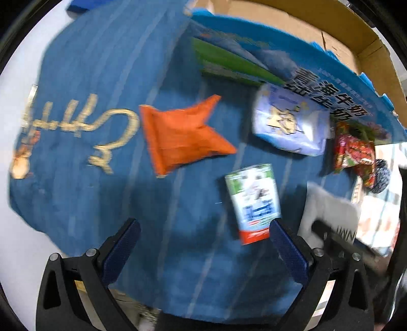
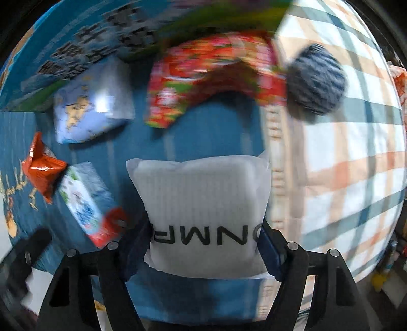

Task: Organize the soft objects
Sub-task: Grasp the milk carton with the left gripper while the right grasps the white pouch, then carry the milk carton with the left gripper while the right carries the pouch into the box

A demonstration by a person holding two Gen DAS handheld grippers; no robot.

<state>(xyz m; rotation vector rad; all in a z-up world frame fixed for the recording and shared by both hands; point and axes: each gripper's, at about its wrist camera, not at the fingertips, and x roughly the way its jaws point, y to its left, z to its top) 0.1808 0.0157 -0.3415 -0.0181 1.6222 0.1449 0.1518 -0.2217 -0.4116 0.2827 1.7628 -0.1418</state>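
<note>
A blue striped cloth with gold embroidered script (image 1: 84, 132) covers most of the surface. Just beside it, on the right wrist view's right, lies a white fabric with teal and orange plaid stripes (image 2: 351, 157). Beyond the cloth's far edge stands a brown cardboard box wall (image 1: 292, 23). Both views are motion-blurred.

cloth (image 1: 106, 63): blue, faint pale stripes, tan stitched lettering by its left edge
pouch (image 1: 178, 137): plain orange
soft pack (image 1: 290, 122): pale lilac-blue with a cream figure
carton (image 1: 254, 201): white and blue, green top band, red bottom band
snack bag (image 2: 216, 73): red with green and yellow print
ball (image 2: 318, 81): dark blue and grey streaks
pillow (image 2: 203, 203): white, black letters
box (image 1: 305, 63): blue, black characters, brown cardboard inside
sheet (image 2: 351, 152): white, teal and orange check
finger pads (image 1: 122, 252): dark blue on black frames
</note>
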